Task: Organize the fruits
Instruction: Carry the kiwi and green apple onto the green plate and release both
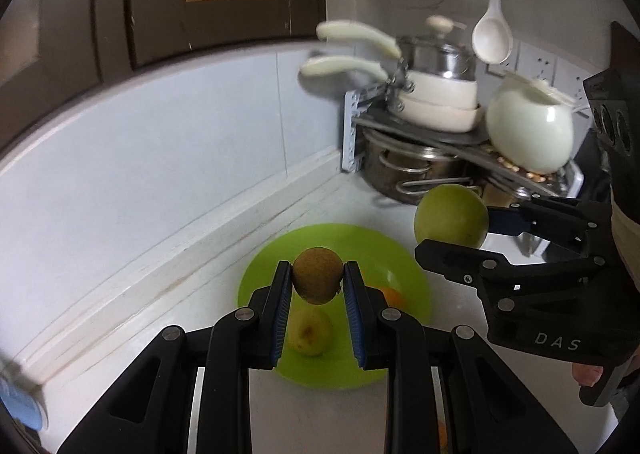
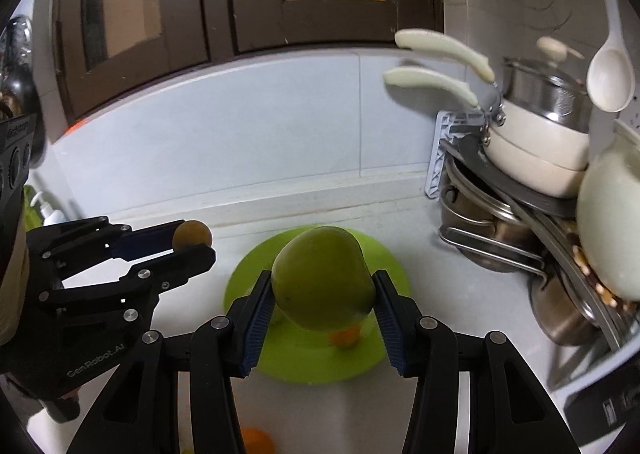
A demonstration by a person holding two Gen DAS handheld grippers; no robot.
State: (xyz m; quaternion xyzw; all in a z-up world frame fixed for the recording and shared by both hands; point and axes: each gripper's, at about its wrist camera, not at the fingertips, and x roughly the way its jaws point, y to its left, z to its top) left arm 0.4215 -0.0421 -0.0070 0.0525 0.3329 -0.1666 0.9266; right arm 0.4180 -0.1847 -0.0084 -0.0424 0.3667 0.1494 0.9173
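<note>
A: Green plastic plate point(image 1: 408, 270) is taken as ref. pt. Where is the fruit rel. to it?

B: Two pieces are already laid on the plate: a yellow-green fruit point(image 1: 309, 332) near its front rim and an orange one point(image 1: 391, 296) toward the right side, partly hidden. A small brown kiwi point(image 1: 318, 275) is clamped between the pads of the left gripper point(image 1: 317, 282), held above the plate, not touching it.

A: And the other side?

B: A big green mango point(image 2: 323, 278) is pinched by the right gripper point(image 2: 323, 294), jaws closed on its flanks, also held over the plate's middle. Neither fruit is set down yet.

A: So progress?

B: Judged approx. halfway: two placed, two carried, release not yet done. More orange fruit point(image 2: 256, 440) is glimpsed on the counter point(image 1: 224, 254) on the near side of the plate, so more is probably left; count can't be told.

A: Anything nearby?

B: A rack of pots point(image 2: 516, 214) is stacked well to the plate's right, w/ a white spoon point(image 2: 611, 74) hung above it. Wall tiles are seen behind the plate.
</note>
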